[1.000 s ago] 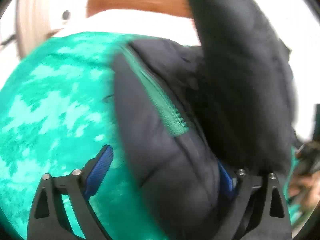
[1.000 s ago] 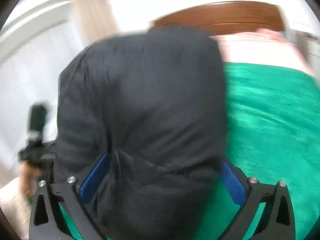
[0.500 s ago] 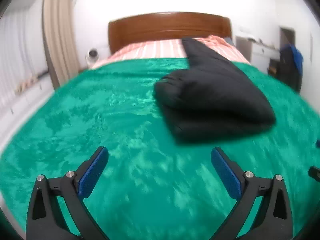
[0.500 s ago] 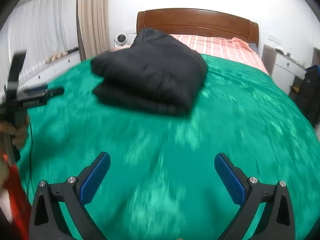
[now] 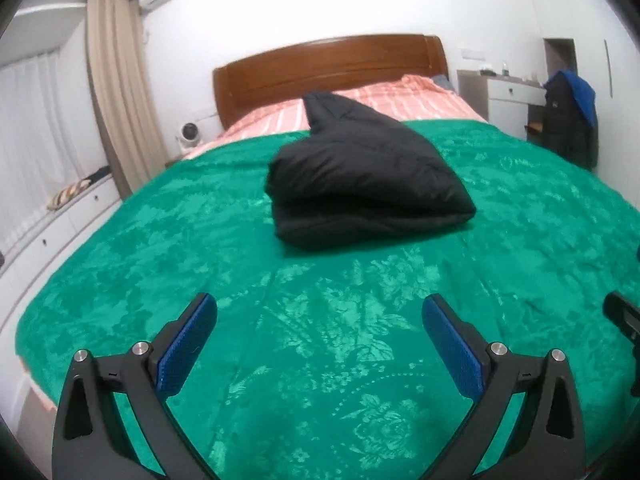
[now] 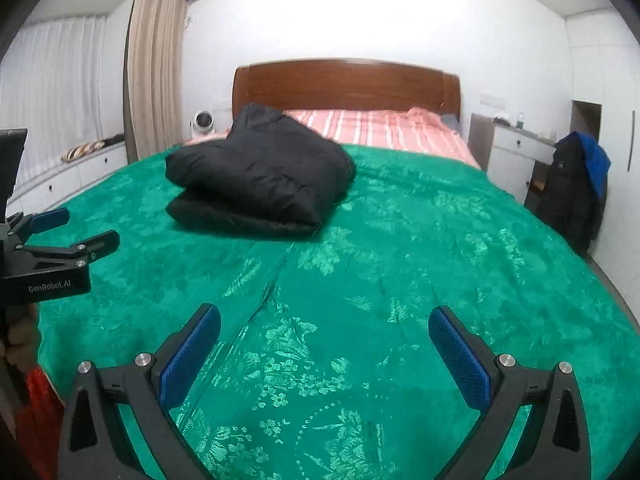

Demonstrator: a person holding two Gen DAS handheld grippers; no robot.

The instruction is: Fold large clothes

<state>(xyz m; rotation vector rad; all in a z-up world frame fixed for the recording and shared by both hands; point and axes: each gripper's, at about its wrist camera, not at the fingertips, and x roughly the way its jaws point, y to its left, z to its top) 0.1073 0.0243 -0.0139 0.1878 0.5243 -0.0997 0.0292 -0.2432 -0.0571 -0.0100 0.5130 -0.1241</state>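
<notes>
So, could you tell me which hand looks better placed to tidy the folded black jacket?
Probably the left gripper: the black jacket lies almost straight ahead of it, but off to the left of the right gripper. Both are open and empty.

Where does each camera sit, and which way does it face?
Left wrist: on the left tongs, facing up the bed toward the headboard; own open pads show.
Right wrist: on the right tongs, facing likewise; own open pads, plus the left tongs and a hand at the left edge.
Shared: folded black jacket, headboard.
</notes>
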